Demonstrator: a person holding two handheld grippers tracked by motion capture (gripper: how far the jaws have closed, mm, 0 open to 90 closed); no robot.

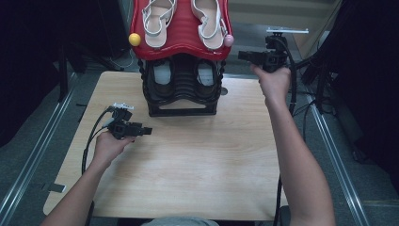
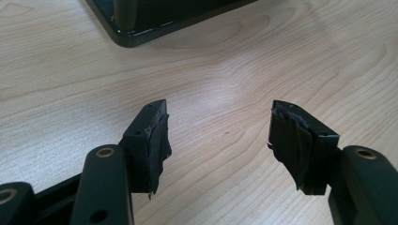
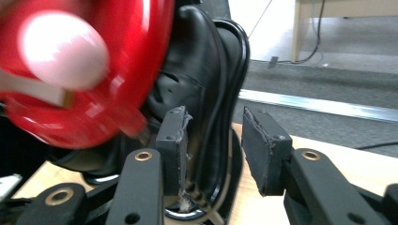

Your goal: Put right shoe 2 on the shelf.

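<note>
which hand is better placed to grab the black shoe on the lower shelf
Right. The right gripper is up beside the rack's right end with open jaws, and its own view looks straight at the black shoe. The left gripper sits low over the table, away from the rack.

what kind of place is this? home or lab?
Most likely a lab or recording room, not a home. A bare wooden table holds just a two-tier shoe rack with white sandals on top, cables trail over grey carpet, and metal floor rails flank the table.
</note>
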